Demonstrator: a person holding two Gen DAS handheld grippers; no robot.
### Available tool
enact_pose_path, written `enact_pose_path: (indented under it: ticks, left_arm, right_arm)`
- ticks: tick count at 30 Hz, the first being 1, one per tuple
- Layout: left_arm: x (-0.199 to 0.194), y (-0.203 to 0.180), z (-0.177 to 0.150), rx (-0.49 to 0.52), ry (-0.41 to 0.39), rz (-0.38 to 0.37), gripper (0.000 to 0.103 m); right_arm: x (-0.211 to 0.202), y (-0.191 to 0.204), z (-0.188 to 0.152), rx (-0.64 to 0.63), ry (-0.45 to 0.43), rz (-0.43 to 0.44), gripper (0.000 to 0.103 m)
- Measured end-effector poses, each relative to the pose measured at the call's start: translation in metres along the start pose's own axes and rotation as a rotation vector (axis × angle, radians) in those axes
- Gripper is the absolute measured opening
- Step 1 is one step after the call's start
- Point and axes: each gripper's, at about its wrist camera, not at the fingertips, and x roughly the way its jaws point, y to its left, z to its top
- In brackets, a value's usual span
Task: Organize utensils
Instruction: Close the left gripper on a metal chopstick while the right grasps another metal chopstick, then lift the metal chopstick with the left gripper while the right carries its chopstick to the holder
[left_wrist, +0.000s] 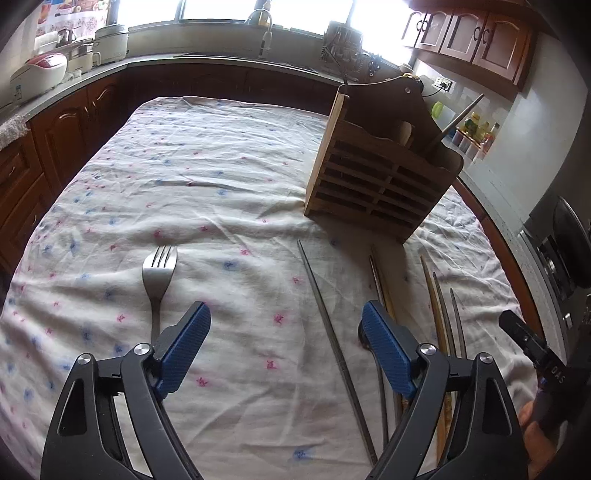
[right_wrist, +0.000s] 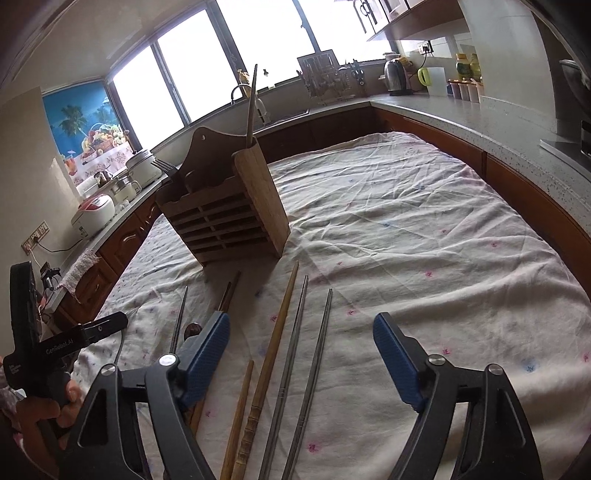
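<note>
**Both tongs released, utensils laid out near the rack**

Right, status. My left gripper (left_wrist: 286, 325) hangs over the table with its jaws spread wide, nothing between the blue ribbed pads (left_wrist: 388, 354). My right gripper (right_wrist: 301, 345) is the same: wide apart, holding nothing.

The floral tablecloth (left_wrist: 207, 177) is thin, creased cotton, white with small pink and blue prints. The wooden utensil rack (left_wrist: 373, 177) stands upright on it, far right in the left view: slatted front, scalloped top edge, tall back board with a hanging hole. A metal chopstick (left_wrist: 458, 122) leans out of its right compartment; the right view shows fork tines (right_wrist: 164, 166) poking out at the opposite end.

The steel fork (left_wrist: 159, 273) lies flat on the cloth, tines pointing away, handle running under my left finger. A thin metal chopstick (left_wrist: 332, 339) lies between my left fingers on the cloth. Right view: a turned wooden chopstick (right_wrist: 273, 350) with a ridged handle and two metal chopsticks (right_wrist: 306, 354) lie side by side, near the rack's front. A plain wooden stick (right_wrist: 238, 417) lies just left of those.
</note>
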Motion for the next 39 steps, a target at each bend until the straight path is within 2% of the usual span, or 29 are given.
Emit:
enact_pose_path:
  ticks: [4, 8, 12, 18, 23, 27, 29, 31, 39]
  left_arm:
    - [0.016, -0.008, 0.010, 0.033, 0.032, -0.007, 0.074]
    - [0.034, -0.017, 0.022, 0.062, 0.077, -0.014, 0.063]
    - [0.055, -0.022, 0.031, 0.087, 0.112, 0.006, 0.056]
    - [0.089, -0.023, 0.035, 0.102, 0.193, 0.031, 0.030]
    - [0.092, -0.036, 0.032, 0.187, 0.177, 0.064, 0.030]
    - [0.092, -0.050, 0.025, 0.258, 0.167, 0.074, 0.016]
    - [0.092, -0.053, 0.024, 0.272, 0.167, 0.057, 0.009]
    - [0.092, -0.054, 0.025, 0.269, 0.168, 0.048, 0.007]
    - [0.078, -0.043, 0.029, 0.224, 0.159, -0.017, 0.004]
  right_arm:
    - [0.019, -0.003, 0.003, 0.005, 0.060, -0.020, 0.050]
    - [0.038, -0.005, 0.008, 0.003, 0.114, -0.042, 0.038]
    - [0.050, -0.006, 0.013, -0.007, 0.141, -0.055, 0.034]
    - [0.069, -0.009, 0.018, -0.019, 0.189, -0.081, 0.025]
    - [0.080, -0.007, 0.016, -0.059, 0.205, -0.116, 0.019]
    - [0.084, 0.004, 0.014, -0.130, 0.204, -0.162, 0.017]
    - [0.086, 0.007, 0.014, -0.149, 0.206, -0.169, 0.013]
    - [0.087, 0.006, 0.015, -0.145, 0.208, -0.159, 0.008]
    - [0.080, -0.002, 0.019, -0.061, 0.208, -0.076, 0.004]
